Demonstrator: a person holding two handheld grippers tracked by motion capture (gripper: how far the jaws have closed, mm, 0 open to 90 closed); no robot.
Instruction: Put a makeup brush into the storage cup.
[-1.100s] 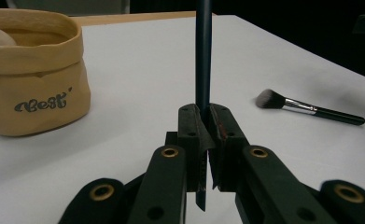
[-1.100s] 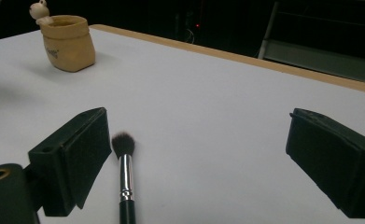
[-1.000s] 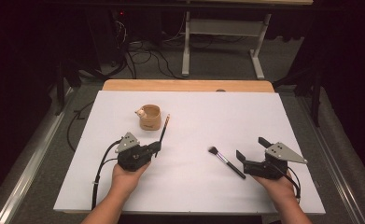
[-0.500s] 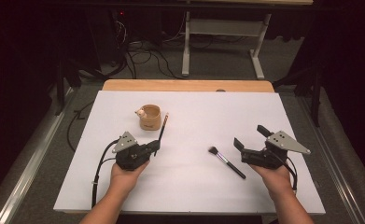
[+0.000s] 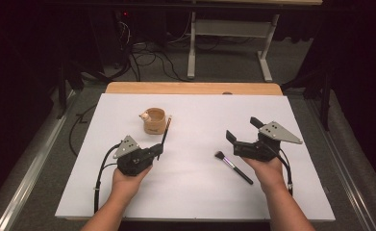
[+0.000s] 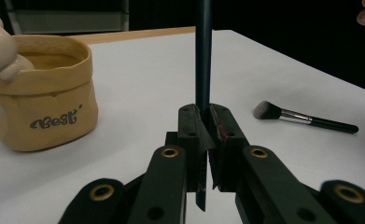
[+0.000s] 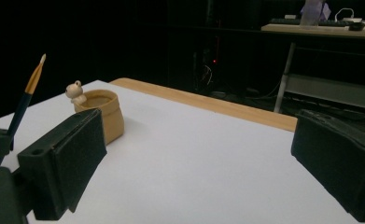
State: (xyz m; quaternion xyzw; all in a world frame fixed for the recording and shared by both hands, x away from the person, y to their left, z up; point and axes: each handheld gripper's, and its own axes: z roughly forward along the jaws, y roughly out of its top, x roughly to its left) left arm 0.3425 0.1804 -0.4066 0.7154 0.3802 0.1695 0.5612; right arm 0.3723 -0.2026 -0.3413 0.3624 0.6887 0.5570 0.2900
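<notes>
From above, the left gripper [image 5: 153,153] is clamped on the lower handle of a thin dark brush [image 5: 165,136], whose tip leans up toward the small tan pot [image 5: 155,121] just beyond it on the white table [image 5: 195,197]. The right gripper [image 5: 243,137] hangs over the table with its jaws spread and nothing between them, while a makeup brush [image 5: 233,167] lies flat just in front of that hand. In the left gripper view the brush handle [image 6: 203,56] rises straight from the pinched jaws; it looks light, stiff and smooth, so I'd guess it could swivel or slide in so low a grip. The pot [image 6: 45,93] looks like ceramic, with a little bear on its rim, and as far as I can see it holds nothing. In the right gripper view the brush's pale tip [image 7: 34,77] stands beside the pot [image 7: 103,114], whose inside is hidden.
</notes>
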